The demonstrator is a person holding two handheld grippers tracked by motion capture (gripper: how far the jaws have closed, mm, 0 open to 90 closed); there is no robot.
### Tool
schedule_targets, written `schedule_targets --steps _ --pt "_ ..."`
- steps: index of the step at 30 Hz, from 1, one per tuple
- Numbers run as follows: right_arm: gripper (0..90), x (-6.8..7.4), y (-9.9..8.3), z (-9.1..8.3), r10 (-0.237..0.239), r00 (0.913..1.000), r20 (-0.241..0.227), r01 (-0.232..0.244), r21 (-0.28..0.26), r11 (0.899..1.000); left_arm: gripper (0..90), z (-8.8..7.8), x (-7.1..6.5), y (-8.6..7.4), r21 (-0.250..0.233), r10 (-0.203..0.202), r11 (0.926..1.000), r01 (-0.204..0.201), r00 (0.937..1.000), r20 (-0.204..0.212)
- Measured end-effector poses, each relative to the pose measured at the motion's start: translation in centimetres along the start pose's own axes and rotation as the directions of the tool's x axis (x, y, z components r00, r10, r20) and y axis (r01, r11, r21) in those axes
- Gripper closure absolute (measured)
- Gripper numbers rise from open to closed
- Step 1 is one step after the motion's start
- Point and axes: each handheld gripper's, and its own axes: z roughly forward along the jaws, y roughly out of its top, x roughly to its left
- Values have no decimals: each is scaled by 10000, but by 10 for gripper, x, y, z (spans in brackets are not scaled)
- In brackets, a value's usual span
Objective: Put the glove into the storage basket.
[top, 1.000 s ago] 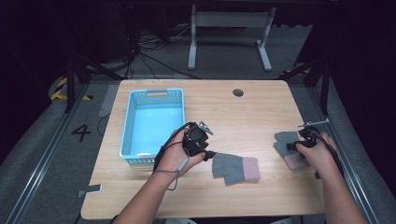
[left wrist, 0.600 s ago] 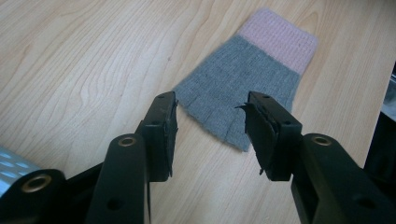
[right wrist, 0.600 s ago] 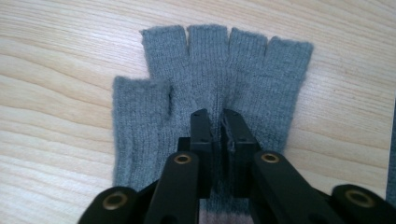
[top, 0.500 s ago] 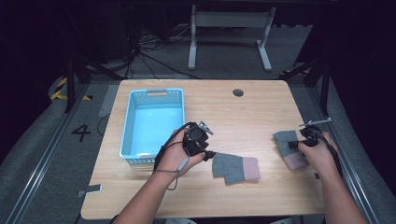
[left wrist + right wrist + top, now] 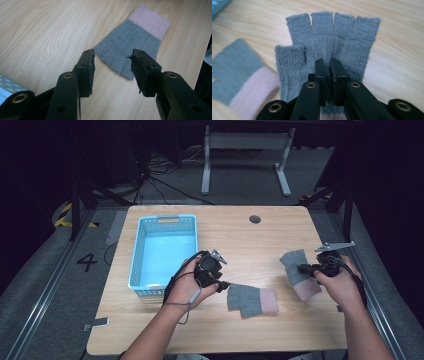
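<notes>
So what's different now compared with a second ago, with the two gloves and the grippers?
The right gripper has just closed its jaws on the right-hand fingerless glove and begun lifting it off the table. The left gripper kept its place, jaws open, short of the other glove, which lies flat as before. The blue basket hasn't moved.

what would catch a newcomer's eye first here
Probably the right gripper, whose jaws have just been closing and now pinch a grey and pink fingerless glove near the table's right edge. Next, the matching glove lying flat at centre before the open left gripper, and the bright blue basket at left.
</notes>
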Motion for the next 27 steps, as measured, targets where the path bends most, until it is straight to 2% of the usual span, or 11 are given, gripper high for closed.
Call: schedule_targets --steps 2,5,9,12,17,20,23,25,27 --pt "858 9 4 -2 -367 9985 -401 363 -96 9993 544 -1 0 -1 20 25 10000 -25 10000 -22" --pt "858 23 10 -3 -846 9919 -951 833 -174 9964 544 -2 0 -3 12 -54 10000 54 10000 -53" --pt "858 40 17 -3 -1495 9787 -1404 1484 -185 9888 543 -6 0 -7 -26 -167 9999 167 9997 -154" --pt "857 50 21 -2 -1937 9653 -1753 1942 -146 9809 544 -9 0 -10 -31 -219 9998 219 9996 -203" --pt "856 66 27 3 -2697 9345 -2322 2741 -138 9616 543 -12 0 -16 -26 -332 9994 331 9992 -238" --pt "856 73 30 10 -3254 9024 -2824 3336 -200 9425 569 -14 2 -20 -81 -441 9990 441 9990 -63" --pt "855 81 30 18 -3579 8781 -3177 3752 -71 9269 585 -15 2 -21 -67 -541 9985 542 9985 64" --pt "856 85 30 23 -3629 8704 -3328 3860 35 9225 588 -14 1 -22 -8 -523 9986 524 9986 55" --pt "855 90 30 29 -3762 8598 -3453 4055 138 9140 597 -13 1 -23 95 -476 9988 476 9989 41"
